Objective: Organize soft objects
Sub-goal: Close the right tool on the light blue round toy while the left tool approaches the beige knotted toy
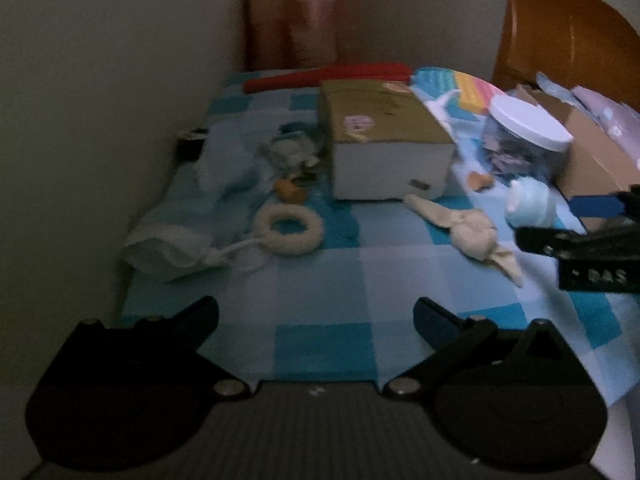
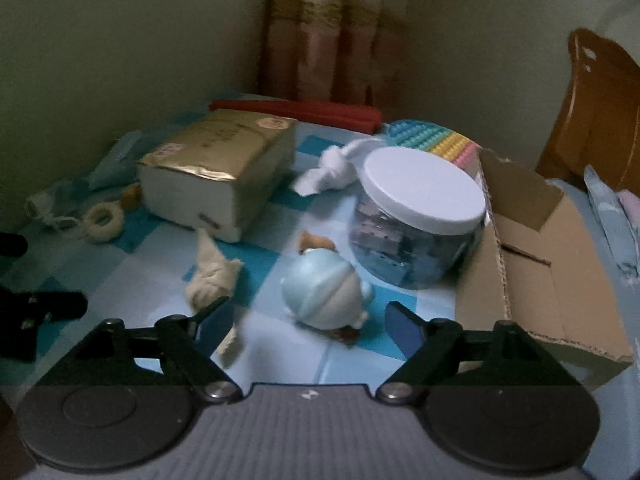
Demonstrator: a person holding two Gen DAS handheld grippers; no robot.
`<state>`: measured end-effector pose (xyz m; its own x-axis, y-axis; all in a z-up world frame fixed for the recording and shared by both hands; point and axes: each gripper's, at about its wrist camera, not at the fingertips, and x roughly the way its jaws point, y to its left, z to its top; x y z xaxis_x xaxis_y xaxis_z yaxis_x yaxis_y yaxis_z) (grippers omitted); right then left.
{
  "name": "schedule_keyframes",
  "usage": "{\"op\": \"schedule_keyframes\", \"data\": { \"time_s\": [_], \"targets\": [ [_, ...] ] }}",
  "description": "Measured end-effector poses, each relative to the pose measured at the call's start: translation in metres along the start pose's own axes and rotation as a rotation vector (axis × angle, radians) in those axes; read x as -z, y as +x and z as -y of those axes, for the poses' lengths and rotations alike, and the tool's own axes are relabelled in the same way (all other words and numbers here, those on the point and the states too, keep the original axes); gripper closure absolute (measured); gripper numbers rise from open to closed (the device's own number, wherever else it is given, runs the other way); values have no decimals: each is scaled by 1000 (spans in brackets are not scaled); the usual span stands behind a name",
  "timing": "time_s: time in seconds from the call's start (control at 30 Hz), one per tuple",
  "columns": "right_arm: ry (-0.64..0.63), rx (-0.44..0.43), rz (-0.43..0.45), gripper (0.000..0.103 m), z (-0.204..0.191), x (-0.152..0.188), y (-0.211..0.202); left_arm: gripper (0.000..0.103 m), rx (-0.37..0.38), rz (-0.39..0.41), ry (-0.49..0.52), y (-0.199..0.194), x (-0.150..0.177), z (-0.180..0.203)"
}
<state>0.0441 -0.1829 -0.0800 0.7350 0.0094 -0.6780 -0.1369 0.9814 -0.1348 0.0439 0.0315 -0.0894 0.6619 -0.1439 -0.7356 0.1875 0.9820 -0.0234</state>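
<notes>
Soft things lie on a blue checked bedsheet (image 1: 320, 280). A pale blue round squishy toy (image 2: 320, 292) sits just ahead of my open right gripper (image 2: 310, 326), between its jaws' line; it also shows in the left wrist view (image 1: 528, 204). A cream knotted cloth toy (image 2: 210, 276) lies by the right gripper's left finger and shows in the left wrist view (image 1: 472, 232). A cream rope ring (image 1: 288, 228) lies ahead-left of my open, empty left gripper (image 1: 316, 312). A white cloth (image 2: 332, 170) lies further back.
A gold-topped tissue pack (image 1: 384, 136) stands mid-bed. A clear jar with white lid (image 2: 416, 216) stands beside an open cardboard box (image 2: 532, 264) at right. A red roll (image 2: 296, 112), a pastel bubble mat (image 2: 432, 140), crumpled pale cloth (image 1: 192, 208) at left. Wall on the left.
</notes>
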Motion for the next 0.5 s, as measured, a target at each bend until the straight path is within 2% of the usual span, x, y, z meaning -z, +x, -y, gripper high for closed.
{"op": "schedule_keyframes", "data": {
  "time_s": [0.2, 0.5],
  "targets": [
    [-7, -4, 4, 25, 3, -2, 13, 1, 38, 4, 57, 2, -3, 16],
    [-2, -11, 10, 40, 6, -9, 25, 1, 57, -3, 91, 8, -5, 28]
  ]
}}
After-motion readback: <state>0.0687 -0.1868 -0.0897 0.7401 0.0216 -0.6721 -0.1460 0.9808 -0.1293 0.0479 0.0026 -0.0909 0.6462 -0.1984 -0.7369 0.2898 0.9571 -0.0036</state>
